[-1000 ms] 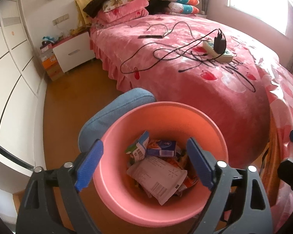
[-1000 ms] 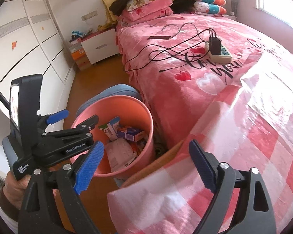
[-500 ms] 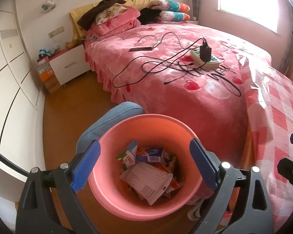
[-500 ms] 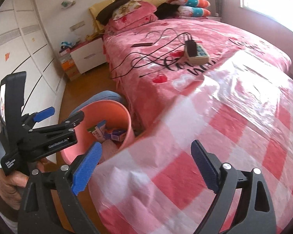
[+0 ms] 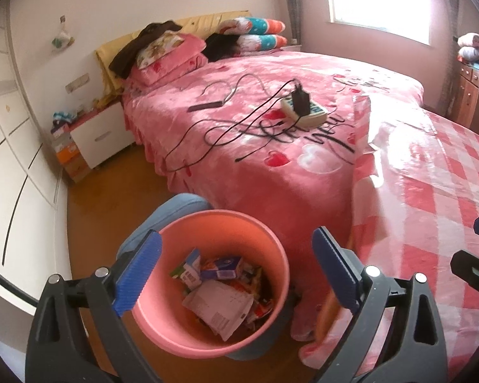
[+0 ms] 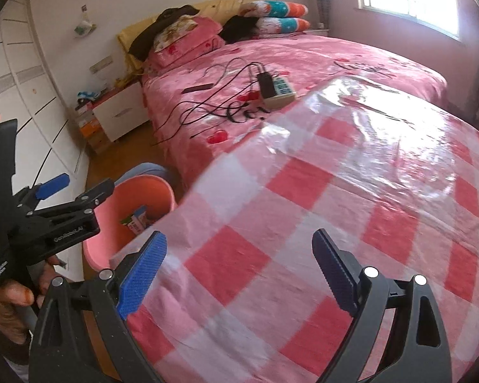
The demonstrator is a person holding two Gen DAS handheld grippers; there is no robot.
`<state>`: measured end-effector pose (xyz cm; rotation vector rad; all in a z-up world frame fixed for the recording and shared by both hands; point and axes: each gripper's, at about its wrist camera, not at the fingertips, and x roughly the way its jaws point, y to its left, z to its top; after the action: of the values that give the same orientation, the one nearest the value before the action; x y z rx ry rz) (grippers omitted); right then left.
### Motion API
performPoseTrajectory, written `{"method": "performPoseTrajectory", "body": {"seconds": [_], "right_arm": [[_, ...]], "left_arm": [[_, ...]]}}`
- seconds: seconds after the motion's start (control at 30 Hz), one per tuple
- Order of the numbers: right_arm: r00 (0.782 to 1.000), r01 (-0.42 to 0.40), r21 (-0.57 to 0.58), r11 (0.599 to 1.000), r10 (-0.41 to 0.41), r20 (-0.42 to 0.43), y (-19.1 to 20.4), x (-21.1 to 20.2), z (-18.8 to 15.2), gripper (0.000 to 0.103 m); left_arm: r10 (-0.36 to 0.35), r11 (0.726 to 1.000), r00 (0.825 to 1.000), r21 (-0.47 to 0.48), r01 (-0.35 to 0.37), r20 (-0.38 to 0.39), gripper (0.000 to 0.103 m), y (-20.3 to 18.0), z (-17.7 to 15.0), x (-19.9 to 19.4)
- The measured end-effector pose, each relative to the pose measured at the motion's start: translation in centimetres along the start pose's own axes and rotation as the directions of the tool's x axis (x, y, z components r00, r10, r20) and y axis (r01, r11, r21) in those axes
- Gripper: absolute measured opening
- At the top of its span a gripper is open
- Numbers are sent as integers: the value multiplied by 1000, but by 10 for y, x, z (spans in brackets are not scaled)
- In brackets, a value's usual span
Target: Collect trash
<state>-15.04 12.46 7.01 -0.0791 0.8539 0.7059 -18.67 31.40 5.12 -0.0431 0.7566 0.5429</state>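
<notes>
- Both views are sliding rightwards against the earlier frames: the round pink plastic trash bin [image 5: 226,290] is taking up less of the left wrist view and sitting lower left, while the checked pink-and-white plastic cloth on the counter [image 6: 351,223] is filling far more of the right wrist view.
- Standing on the wooden floor [image 5: 118,185], the bin is just beside the bed's foot corner, with a blue fabric cushion [image 5: 172,214] touching its far side; inside are lying a small green-and-white carton [image 5: 188,268], a blue-and-white box [image 5: 222,269] and crumpled printed paper [image 5: 218,308].
- Over the bin, the left tool [image 5: 236,271] is hanging released; its jaws have just been opening wider, with nothing pinched between them.
- Above the checked cloth, the right tool [image 6: 239,271] is standing released and empty too.
- Beyond, black cables [image 5: 226,127] and a white power strip [image 5: 303,111] are lying on the pink heart-print bedspread [image 5: 271,175].
- Risk, as I judge it: no loose trash is showing on the cloth, so either tool may be heading for the wrong thing; and a careless swing could clip the bin's rim and tip it.
- Only the left view is showing the bin's contents fully; only the right view is showing the person's hand [image 6: 6,300] gripping the left tool.
</notes>
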Motion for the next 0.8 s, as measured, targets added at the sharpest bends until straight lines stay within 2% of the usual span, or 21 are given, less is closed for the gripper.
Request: {"method": "performPoseTrajectory", "body": {"seconds": [0.4,0.8], "right_arm": [[995,86,66,994,-90,44,-40,-38,-18,91],[977,188,132,973,-199,77,-82,-81,-39,91]], "left_arm": [[-83,994,995,70,80,47,96,-54,7,-23],[-204,970,976,146,192,75,96,-117,11,-47]]}}
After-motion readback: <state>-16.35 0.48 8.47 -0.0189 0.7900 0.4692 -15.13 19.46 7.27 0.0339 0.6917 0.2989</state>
